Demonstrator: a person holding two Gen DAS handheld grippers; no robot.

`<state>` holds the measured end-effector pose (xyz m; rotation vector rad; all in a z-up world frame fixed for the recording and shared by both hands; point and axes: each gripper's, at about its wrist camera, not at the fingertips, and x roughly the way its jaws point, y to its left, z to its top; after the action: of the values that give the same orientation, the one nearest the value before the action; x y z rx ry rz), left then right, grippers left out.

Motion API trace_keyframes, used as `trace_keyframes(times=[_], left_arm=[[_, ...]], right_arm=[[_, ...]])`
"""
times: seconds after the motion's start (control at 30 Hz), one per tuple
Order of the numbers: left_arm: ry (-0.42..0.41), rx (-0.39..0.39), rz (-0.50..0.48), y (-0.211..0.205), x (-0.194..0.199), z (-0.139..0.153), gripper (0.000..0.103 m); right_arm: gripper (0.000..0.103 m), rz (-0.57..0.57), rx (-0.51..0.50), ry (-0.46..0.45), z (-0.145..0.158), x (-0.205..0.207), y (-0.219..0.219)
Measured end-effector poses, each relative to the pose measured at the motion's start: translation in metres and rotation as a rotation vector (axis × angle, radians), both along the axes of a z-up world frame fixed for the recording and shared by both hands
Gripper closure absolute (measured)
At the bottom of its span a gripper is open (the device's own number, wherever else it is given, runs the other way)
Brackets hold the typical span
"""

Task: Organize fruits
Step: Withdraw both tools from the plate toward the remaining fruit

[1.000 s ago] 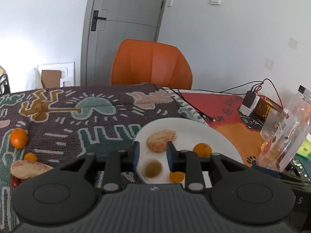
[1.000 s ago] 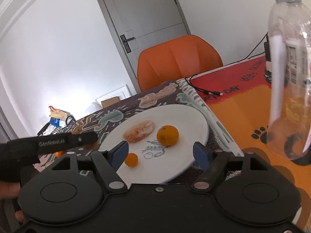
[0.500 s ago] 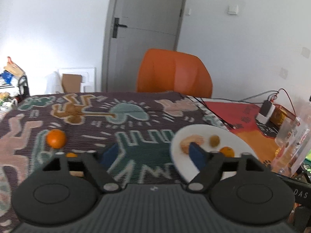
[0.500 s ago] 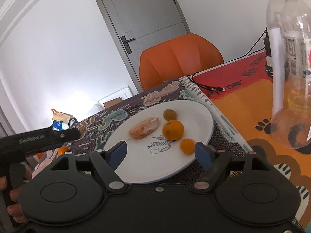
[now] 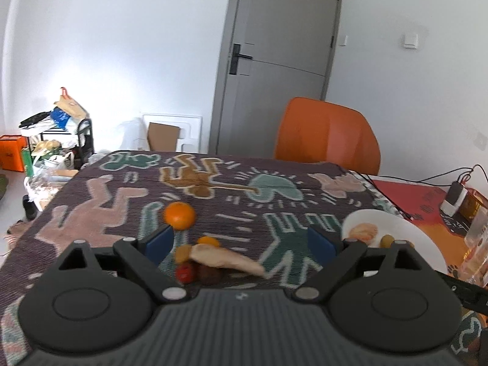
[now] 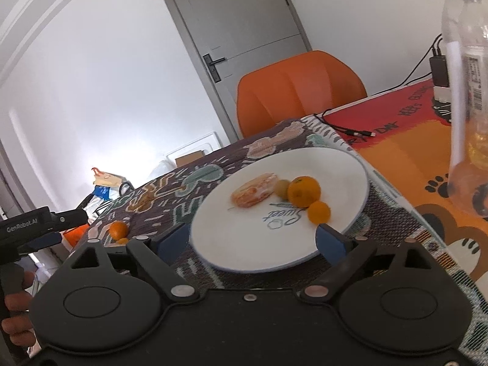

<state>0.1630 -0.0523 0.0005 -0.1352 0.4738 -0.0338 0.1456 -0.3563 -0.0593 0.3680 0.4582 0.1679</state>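
My left gripper (image 5: 241, 242) is open and empty above a cluster on the patterned cloth: a peeled pale fruit piece (image 5: 225, 257), a small orange kumquat (image 5: 208, 241), a red fruit (image 5: 184, 273) and a dark one (image 5: 209, 274). An orange mandarin (image 5: 179, 215) lies just beyond the left fingertip. The white plate (image 6: 231, 244) holds a peeled fruit (image 6: 254, 193), a greenish fruit (image 6: 282, 188), a mandarin (image 6: 304, 191) and a kumquat (image 6: 318, 212). My right gripper (image 6: 251, 239) is open and empty at the plate's near rim.
A clear plastic bottle (image 6: 466, 91) stands at the right on the orange mat. Cables and a charger (image 5: 454, 196) lie behind the plate (image 5: 424, 238). An orange chair (image 5: 328, 135) stands at the table's far side. The table's left edge drops to floor clutter.
My left gripper opened, left the greenish fruit on the plate, and swung left to the fruit cluster on the cloth. The kumquat rolled across the plate. The right gripper stayed open.
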Motion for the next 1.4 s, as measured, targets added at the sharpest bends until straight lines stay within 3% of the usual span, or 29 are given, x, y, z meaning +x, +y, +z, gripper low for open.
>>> trace_keyframes(times=[0.3,0.73,0.9,1.17,1.4], left_arm=[[0.015,-0.006,0.067,0.033,-0.020,-0.002,0.009],[0.009,-0.020,0.118,0.069,-0.037,-0.015,0.012],[0.012,-0.023,0.113,0.072,-0.035,-0.019,0.021],[0.048,-0.049,0.088,0.072,-0.025,-0.032,0.041],[0.068,-0.055,0.064,0.066,-0.009,-0.042,0.051]], right_arm=[[0.000,0.034,-0.022,-0.007,0.002,-0.005,0.019],[0.000,0.154,-0.067,-0.039,0.008,-0.007,0.056],[0.001,0.199,-0.085,-0.049,0.009,-0.002,0.069],[0.014,0.279,-0.094,-0.027,0.007,0.010,0.088],[0.015,0.330,-0.107,-0.010,0.006,0.023,0.104]])
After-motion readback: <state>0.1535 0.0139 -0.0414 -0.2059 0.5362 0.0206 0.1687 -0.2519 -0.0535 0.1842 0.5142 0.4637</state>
